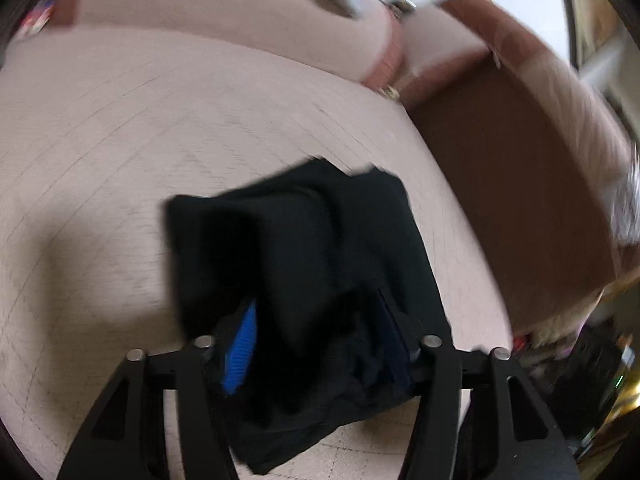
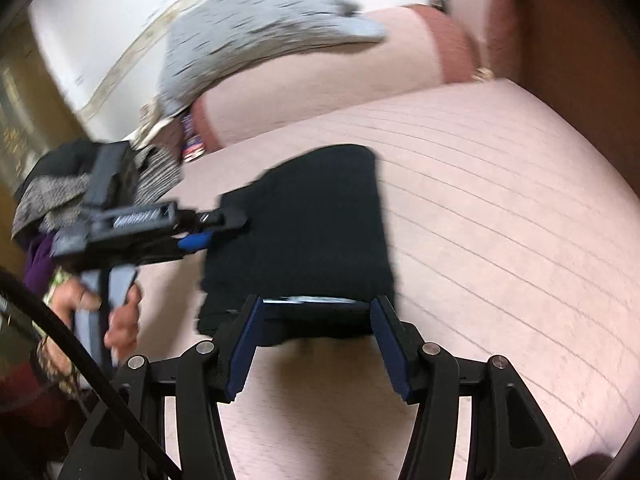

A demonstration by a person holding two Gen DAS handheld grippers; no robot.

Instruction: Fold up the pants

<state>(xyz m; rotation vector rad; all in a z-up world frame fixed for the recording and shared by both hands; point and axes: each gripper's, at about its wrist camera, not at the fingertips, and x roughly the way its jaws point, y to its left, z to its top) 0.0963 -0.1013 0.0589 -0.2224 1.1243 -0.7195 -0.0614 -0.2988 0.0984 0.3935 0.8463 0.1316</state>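
- The black pants (image 2: 304, 236) are folded into a compact bundle on the pink sofa seat (image 2: 500, 208), sitting mid-frame in the right wrist view and a bit below centre in the left wrist view.
- Left tongs (image 1: 316, 344): jaws apart with pants fabric bunched between the blue pads, but everything's black on black, so I can't tell if they're actually pinching it. In the right wrist view those same tongs (image 2: 224, 228) come in from the left edge and touch the bundle's left side, with the person's hand (image 2: 120, 312) on the grey handle at lower left.
- Right tongs (image 2: 316, 340): jaws spread wide at the bottom centre, sitting either side of the bundle's near edge, pads clear of the cloth.
- A grey patterned cloth (image 2: 260, 28) hangs over the sofa back at the top of the frame.
- Brown armrest (image 1: 520, 184) fills the right side of the left wrist view.
- Both shots are pretty motion-blurred.
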